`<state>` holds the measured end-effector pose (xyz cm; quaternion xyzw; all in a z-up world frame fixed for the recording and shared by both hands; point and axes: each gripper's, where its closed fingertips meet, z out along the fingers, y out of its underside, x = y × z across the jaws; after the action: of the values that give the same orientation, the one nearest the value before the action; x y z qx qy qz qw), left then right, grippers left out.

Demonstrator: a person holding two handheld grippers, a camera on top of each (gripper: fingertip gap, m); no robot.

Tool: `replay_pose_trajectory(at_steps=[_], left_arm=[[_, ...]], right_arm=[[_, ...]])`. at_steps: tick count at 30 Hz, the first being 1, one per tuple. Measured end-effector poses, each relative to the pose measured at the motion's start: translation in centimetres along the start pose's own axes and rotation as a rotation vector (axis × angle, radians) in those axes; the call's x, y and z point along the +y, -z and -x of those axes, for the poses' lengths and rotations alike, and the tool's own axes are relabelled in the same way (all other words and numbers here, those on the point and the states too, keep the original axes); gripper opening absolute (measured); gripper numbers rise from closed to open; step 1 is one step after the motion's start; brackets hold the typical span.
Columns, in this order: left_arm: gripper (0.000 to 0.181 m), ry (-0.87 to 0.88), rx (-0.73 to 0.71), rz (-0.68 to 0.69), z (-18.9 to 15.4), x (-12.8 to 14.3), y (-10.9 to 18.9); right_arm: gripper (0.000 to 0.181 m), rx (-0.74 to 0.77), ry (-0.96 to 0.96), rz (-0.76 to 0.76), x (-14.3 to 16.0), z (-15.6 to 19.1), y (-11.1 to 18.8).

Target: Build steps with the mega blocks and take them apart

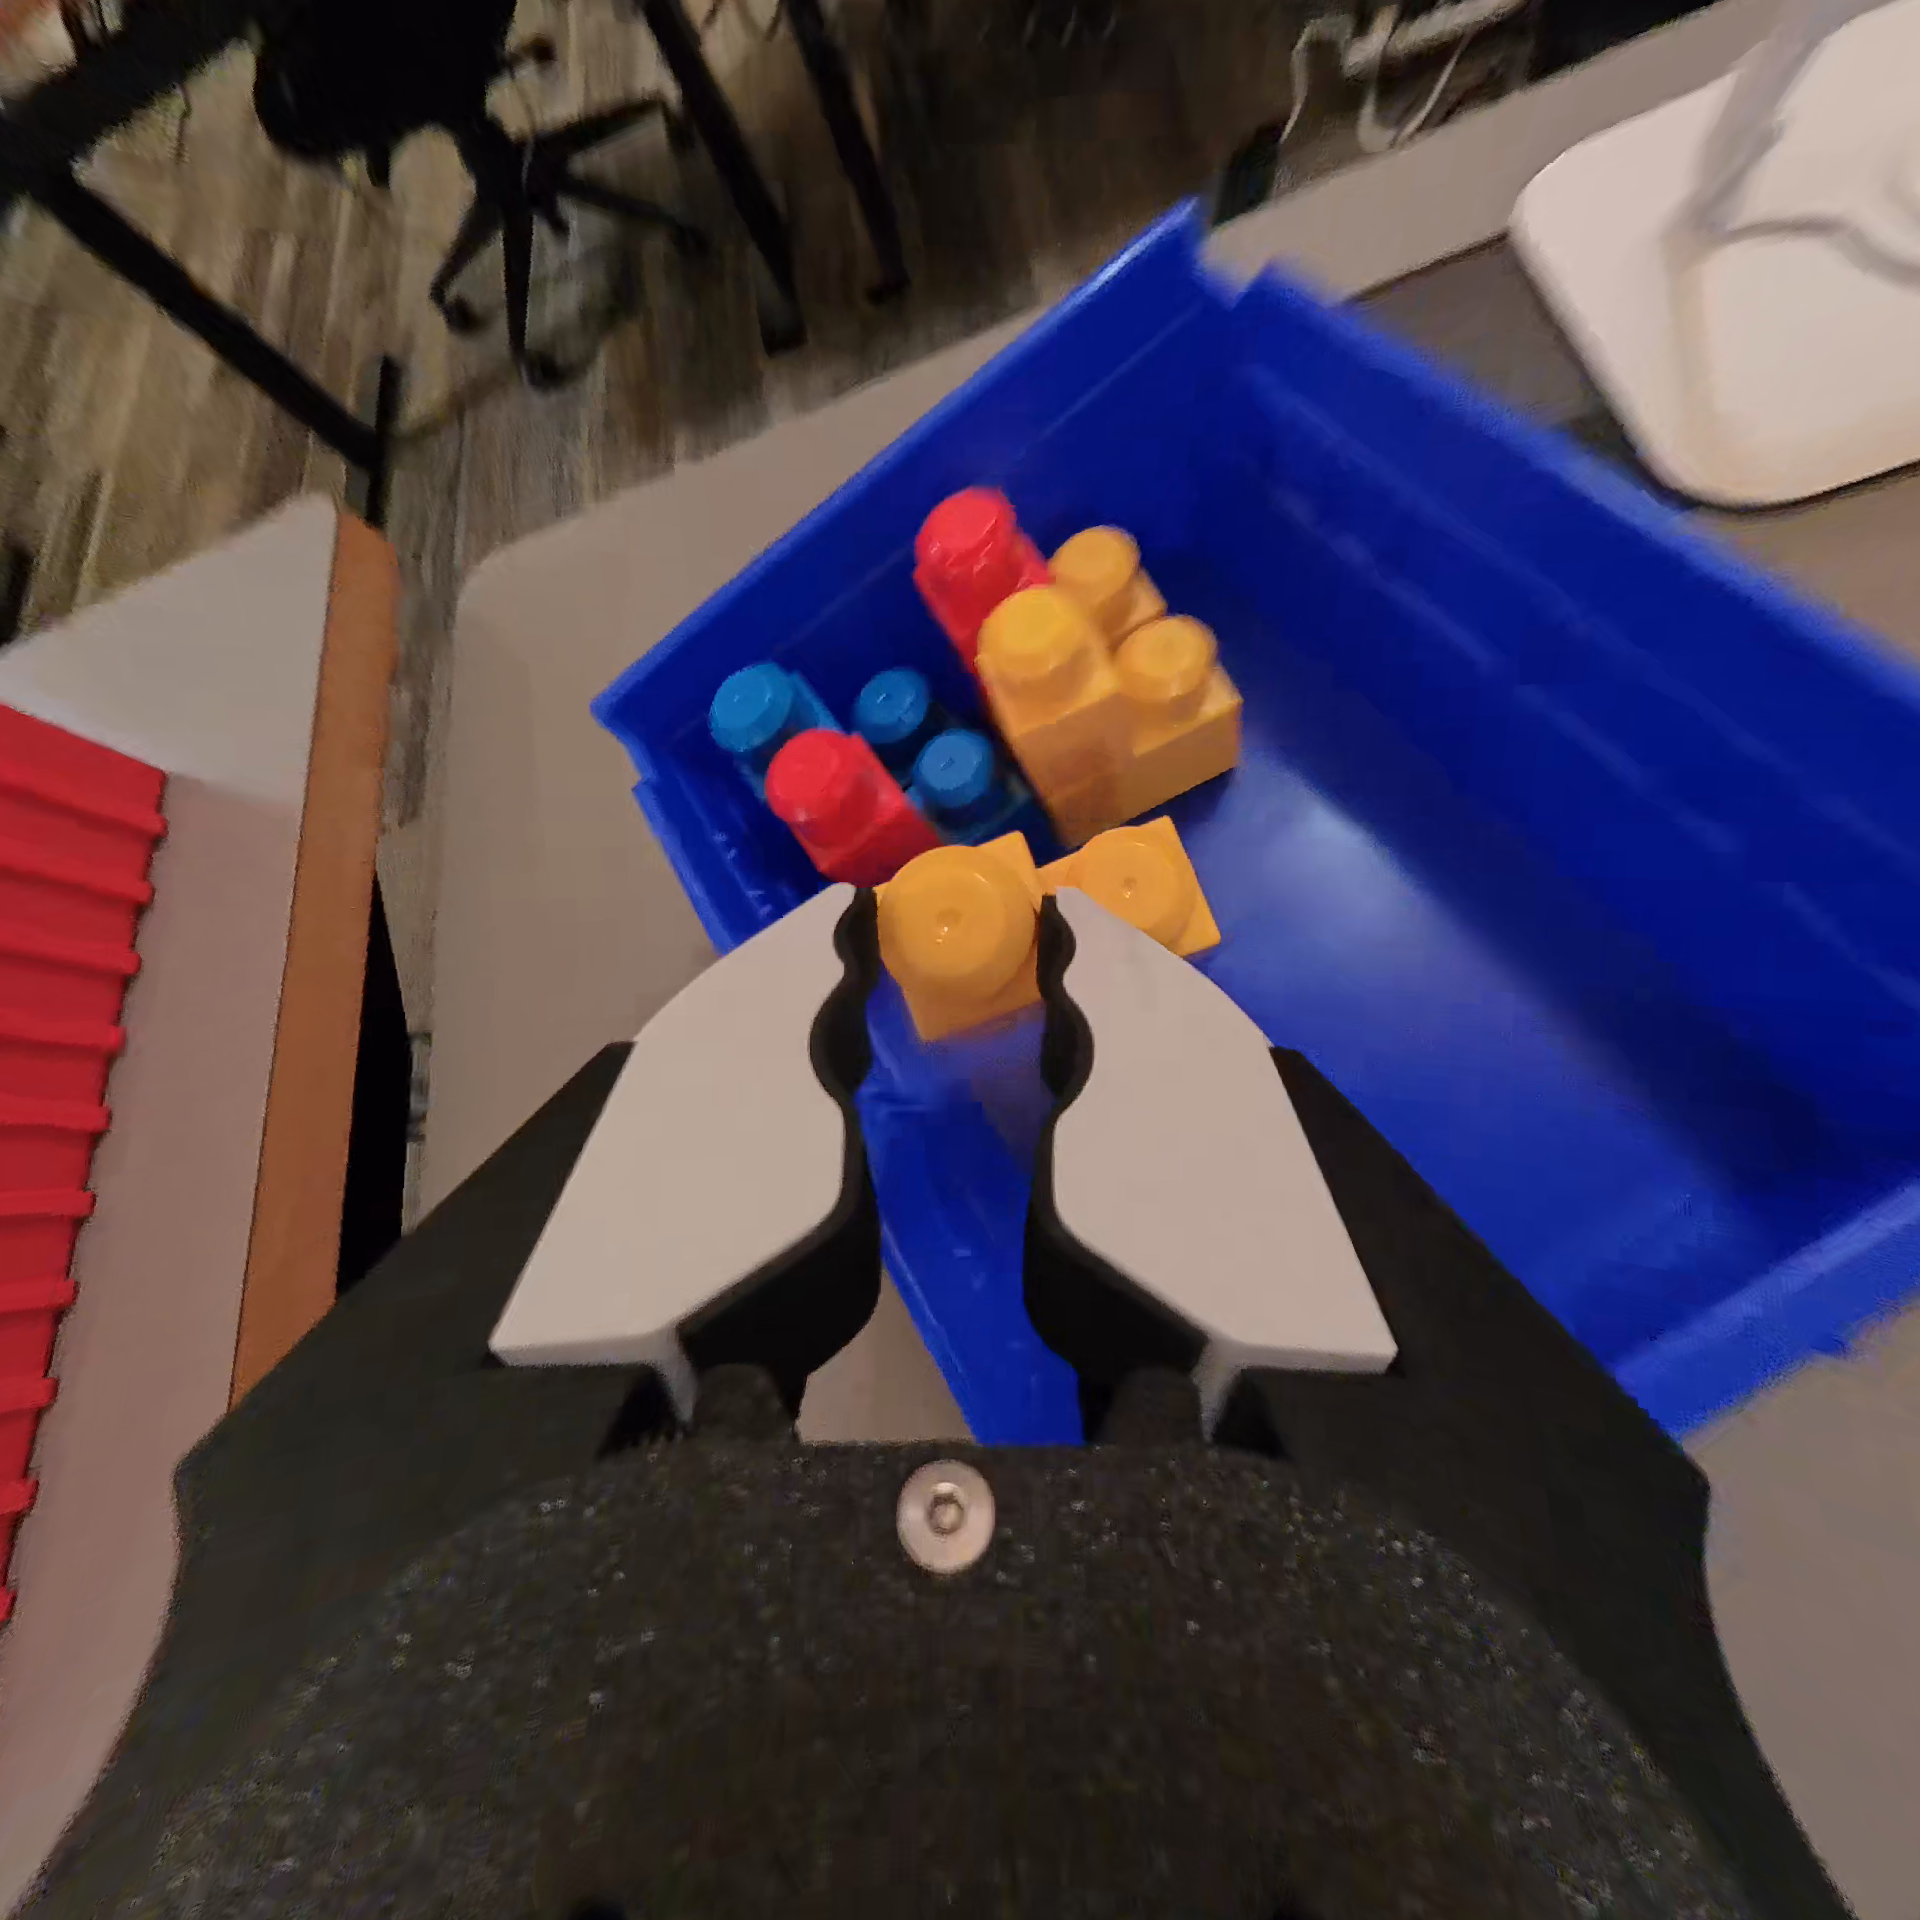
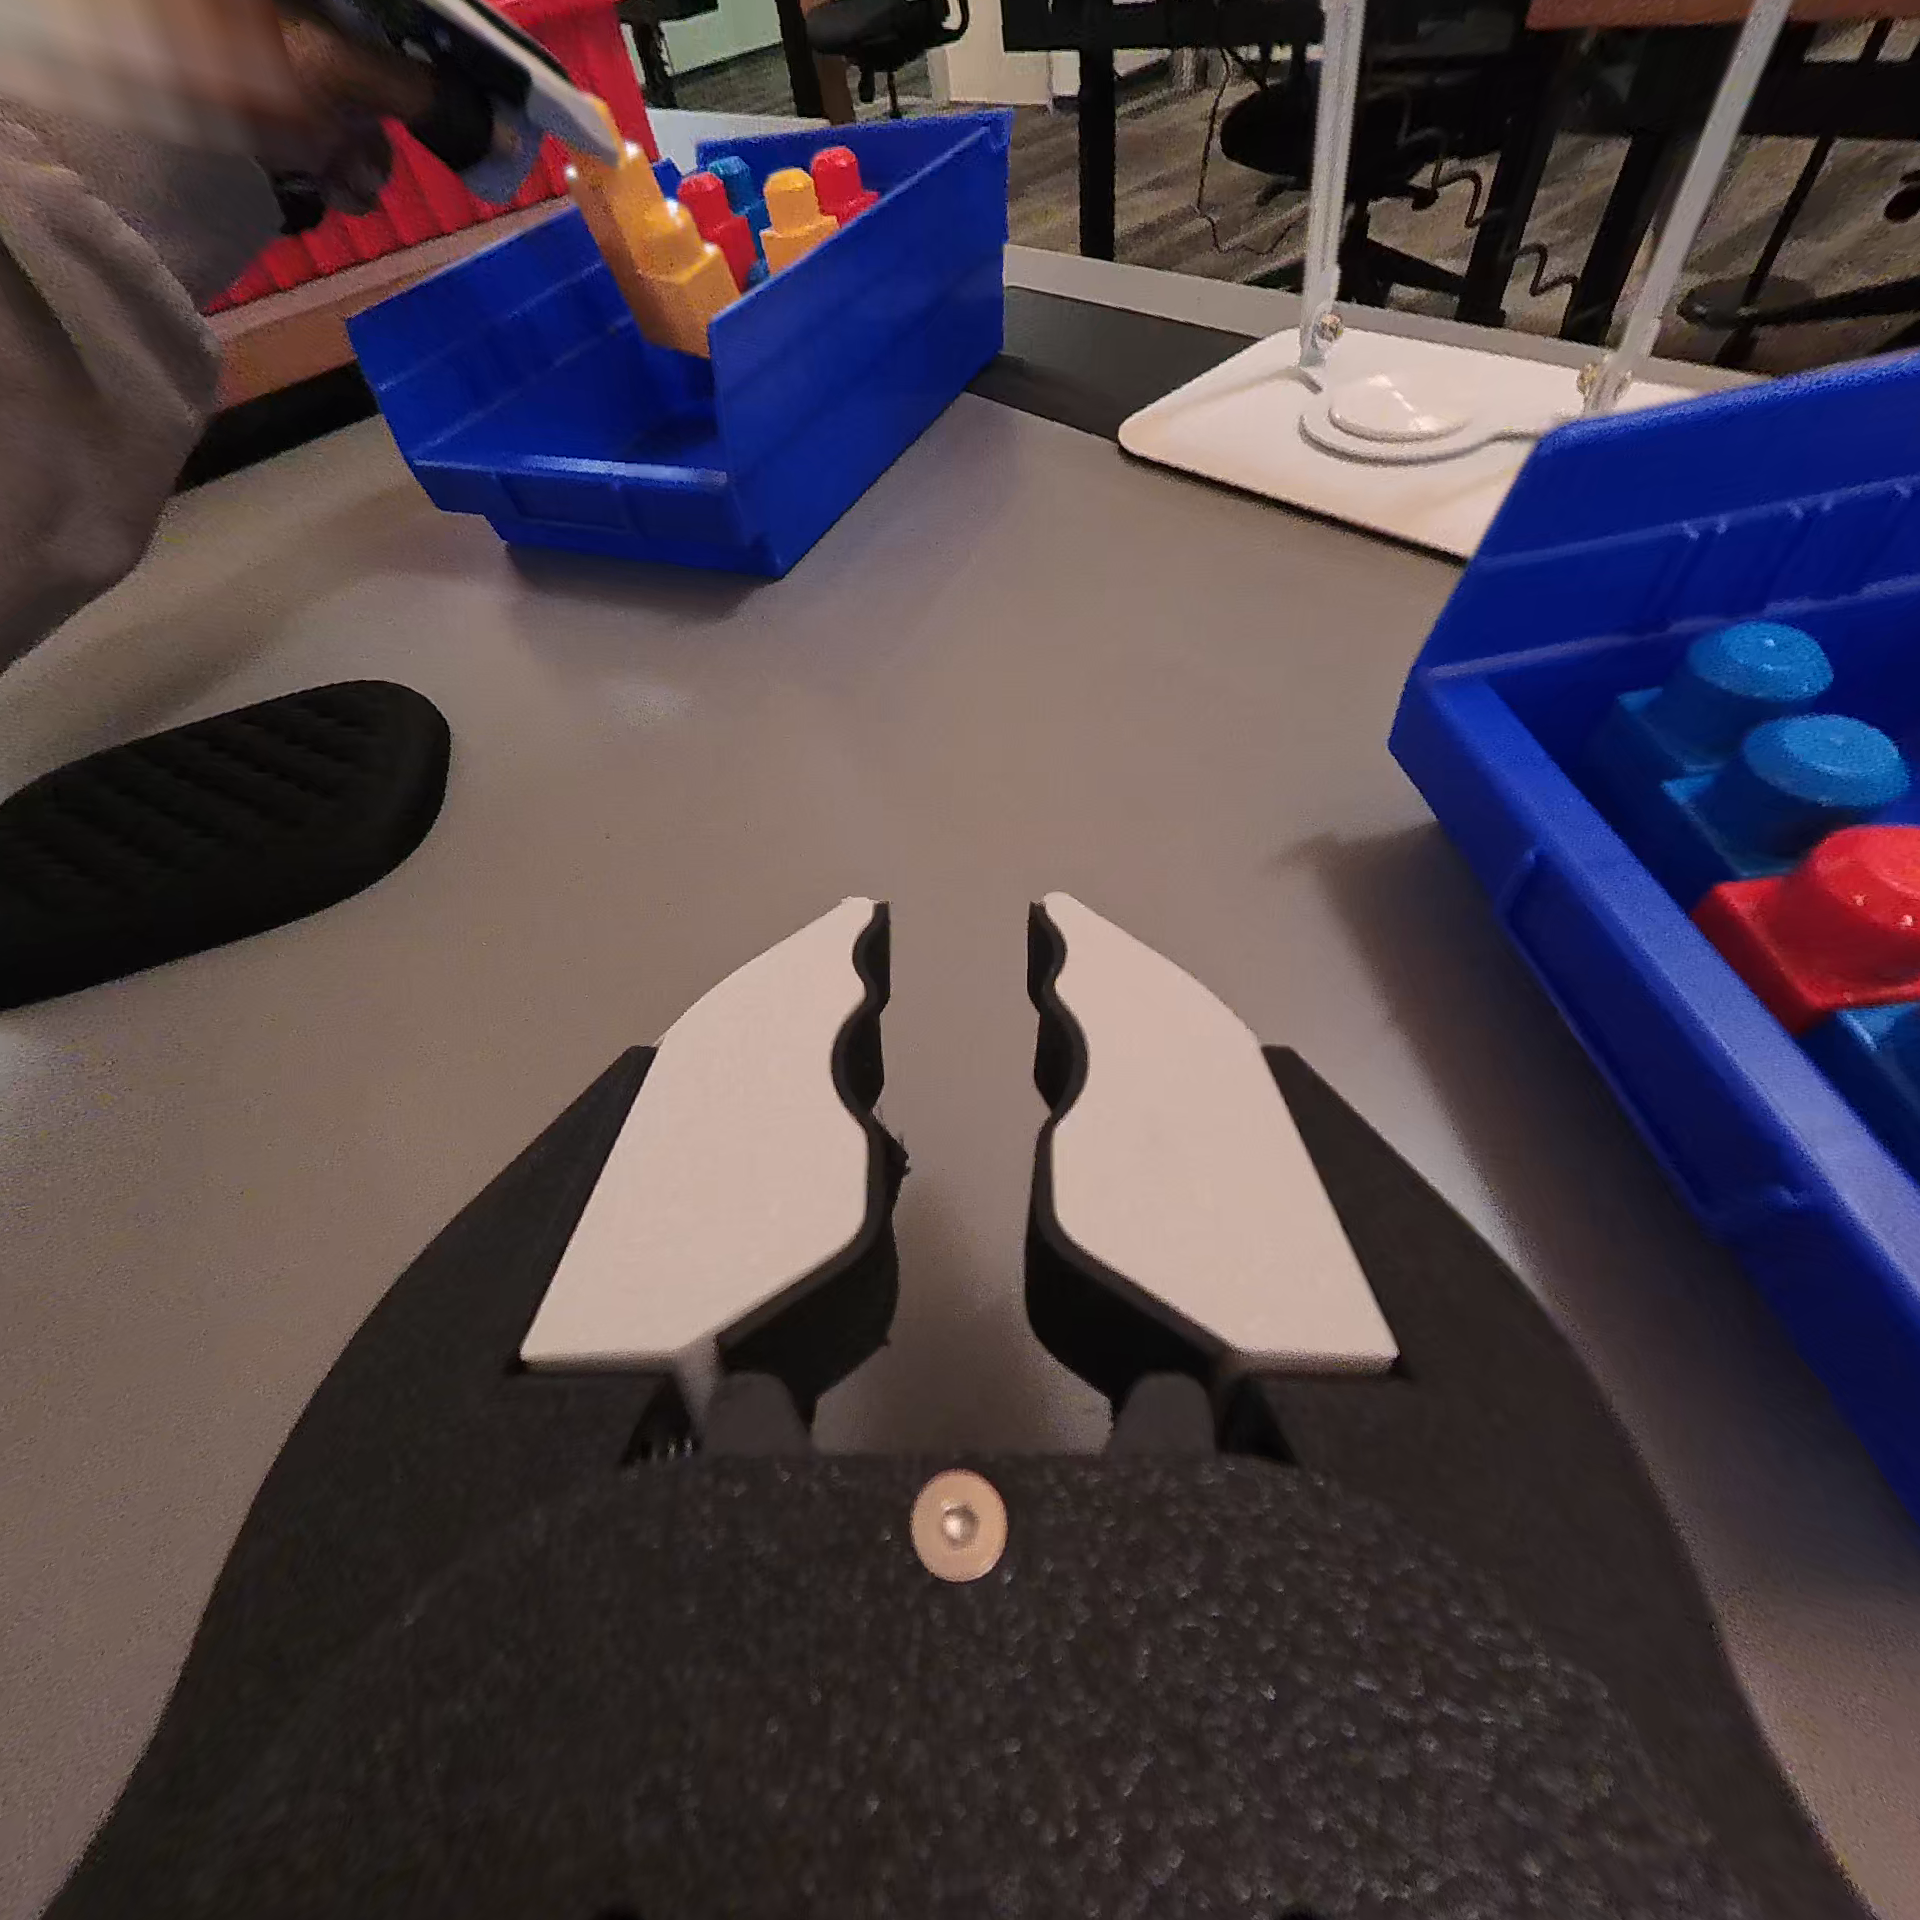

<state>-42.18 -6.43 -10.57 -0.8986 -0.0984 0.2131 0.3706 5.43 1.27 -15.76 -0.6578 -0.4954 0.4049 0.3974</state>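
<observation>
Yellow stepped block stack is clamped by its top stud in the left tongs above a blue bin holding other blocks, while the right tongs hover parted and empty over the grey tabletop.

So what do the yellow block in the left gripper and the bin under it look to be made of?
The yellow block looks like glossy moulded plastic: bright highlights sit on its rounded stud. The blue bin seems a harder, slightly duller plastic, with ribbed walls and soft reflections. The left gripper is clamped on the block.
</observation>
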Motion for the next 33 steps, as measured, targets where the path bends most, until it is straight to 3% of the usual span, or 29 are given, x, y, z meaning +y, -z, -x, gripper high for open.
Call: replay_pose_trajectory(at_steps=[4, 9, 14, 18, 21, 26, 28, 33], left_arm=[[0.03, -0.059, 0.073, -0.166, -4.6, -3.1, 5.7], [0.03, -0.147, 0.274, -0.343, -14.4, -5.3, 12.3], [0.03, -0.233, 0.519, -0.414, -25.4, -4.4, 16.2], [0.03, -0.268, 0.668, -0.415, -31.7, -2.6, 17.6], [0.03, -0.283, 0.693, -0.429, -33.5, -2.2, 17.9], [0.029, -0.252, 0.805, -0.483, -34.1, -2.7, 18.4], [0.042, -0.231, 0.854, -0.546, -34.0, -3.1, 18.6], [0.056, -0.115, 1.068, -0.678, -34.0, -3.1, 19.4]], right_arm=[[0.03, 0.013, 0.075, 0.017, -1.2, 0.8, -0.8], [0.044, 0.039, 0.233, 0.001, -4.1, 3.0, -2.3], [0.071, 0.08, 0.366, -0.001, -5.7, 5.1, -4.7], [0.069, 0.083, 0.434, 0.028, -4.9, 6.5, -6.4], [0.04, 0.091, 0.489, 0.051, -4.1, 6.7, -6.7], [0.04, 0.052, 0.451, -0.014, -4.5, 6.5, -6.0], [0.04, 0.01, 0.396, -0.076, -5.3, 6.1, -5.4], [0.04, -0.266, 0.179, -0.378, -9.2, 6.6, -1.9]])
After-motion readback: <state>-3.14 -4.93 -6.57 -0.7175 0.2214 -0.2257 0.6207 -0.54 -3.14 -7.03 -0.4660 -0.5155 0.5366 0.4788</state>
